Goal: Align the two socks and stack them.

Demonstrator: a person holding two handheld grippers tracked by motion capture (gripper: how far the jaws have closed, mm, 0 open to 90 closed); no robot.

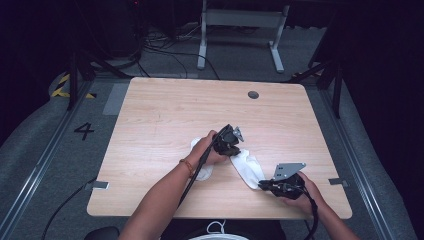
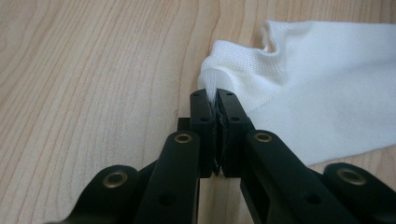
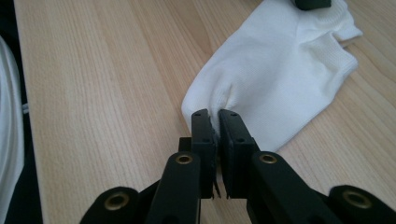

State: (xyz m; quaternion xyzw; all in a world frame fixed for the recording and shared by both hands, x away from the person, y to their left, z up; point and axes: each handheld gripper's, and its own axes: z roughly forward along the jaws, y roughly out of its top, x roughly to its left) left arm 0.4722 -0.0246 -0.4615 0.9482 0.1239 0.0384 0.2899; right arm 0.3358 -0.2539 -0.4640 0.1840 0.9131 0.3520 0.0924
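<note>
A white sock [image 1: 247,169] lies slantwise on the wooden table [image 1: 165,110], near the front edge. My left gripper [image 1: 232,151] pinches its upper end. In the left gripper view the black jaws of that left gripper [image 2: 215,95] are shut on the ribbed cuff edge of the sock [image 2: 317,84]. My right gripper [image 1: 263,185] holds the lower end. In the right gripper view the jaws of the right gripper [image 3: 214,114] are shut on a puckered fold at the toe of the sock [image 3: 280,70]. The sock rests flat between the two grips.
More white cloth [image 1: 202,172] lies under the left hand, beside the sock. A round grey cap [image 1: 253,94] sits in the far part of the table. The table's front edge [image 3: 28,140] runs close behind the right gripper, with something white [image 3: 7,130] below it.
</note>
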